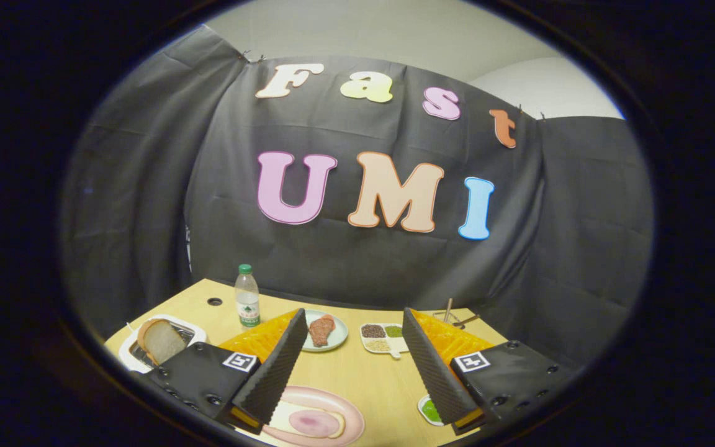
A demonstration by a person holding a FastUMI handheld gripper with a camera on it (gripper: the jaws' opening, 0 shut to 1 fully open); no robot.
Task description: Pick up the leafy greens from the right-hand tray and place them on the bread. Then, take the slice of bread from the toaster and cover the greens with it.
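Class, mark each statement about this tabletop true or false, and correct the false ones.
1. A slice of bread stands in the toaster. True.
2. The gripper has its fingers shut on the leafy greens. False: the fingers are open and hold nothing; the greens lie in a small tray by one finger.
3. A bottle with a green cap stands on the table. True.
4. The pink plate between the fingers is bare. False: it holds bread with a pink slice on top.

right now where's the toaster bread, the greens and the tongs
toaster bread (pixel 160 340), gripper view, face of the slice
greens (pixel 430 410), gripper view, leafy patch beside the right finger
tongs (pixel 354 366), gripper view, open, midway between fingertips
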